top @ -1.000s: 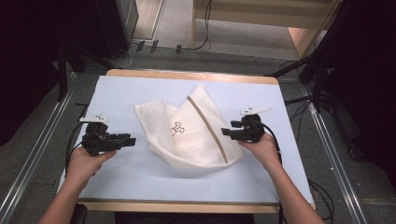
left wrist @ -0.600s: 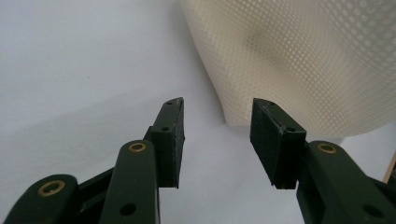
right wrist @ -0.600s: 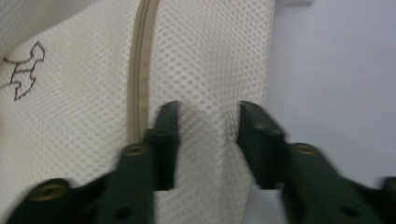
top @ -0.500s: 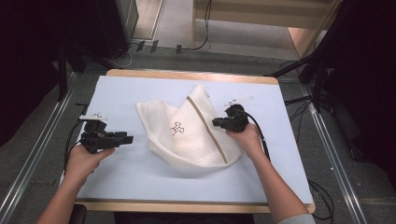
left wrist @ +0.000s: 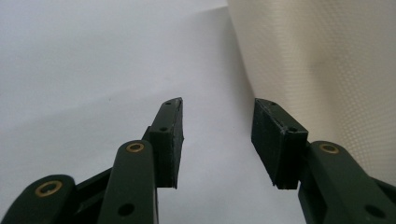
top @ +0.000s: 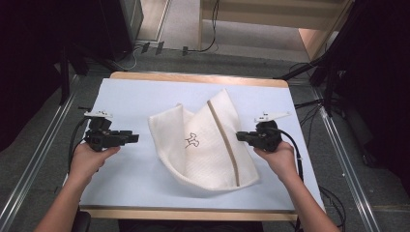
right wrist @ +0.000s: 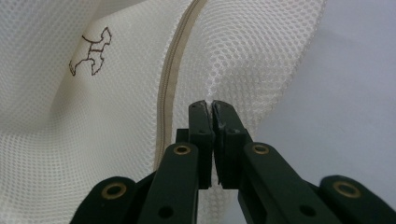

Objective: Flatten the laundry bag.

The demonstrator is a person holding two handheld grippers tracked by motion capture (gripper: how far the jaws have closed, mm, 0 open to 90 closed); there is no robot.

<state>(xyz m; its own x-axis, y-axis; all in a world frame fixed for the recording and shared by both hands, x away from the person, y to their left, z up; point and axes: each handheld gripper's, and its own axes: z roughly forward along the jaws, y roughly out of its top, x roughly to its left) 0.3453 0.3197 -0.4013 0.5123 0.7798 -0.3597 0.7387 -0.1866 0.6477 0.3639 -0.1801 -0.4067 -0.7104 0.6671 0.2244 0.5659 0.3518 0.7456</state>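
Observation:
A white mesh bag (top: 203, 154) lies crumpled in the middle of the pale blue table (top: 125, 96). It has a beige zipper (top: 225, 140) and a small dog outline (top: 192, 140). My right gripper (top: 239, 137) is at the bag's right edge. In the right gripper view its jaws (right wrist: 212, 103) are pressed together on a crease of the mesh bag (right wrist: 116, 116), beside the zipper (right wrist: 170, 74). My left gripper (top: 134, 137) hovers left of the bag, apart from it. Its jaws (left wrist: 217, 105) have just been opening a little and hold nothing, with the bag (left wrist: 327, 60) off to one side.
A wooden rim (top: 193, 77) edges the table at the back and front. Cables (top: 208, 46) run on the floor beyond it, and metal rails (top: 34, 174) flank both sides. Bare table surface lies left of the bag and along the near edge.
The right gripper reached left onto the bag, shut, then drew back to the right, and the bag's right side shifted slightly with it. The left hand stayed put.

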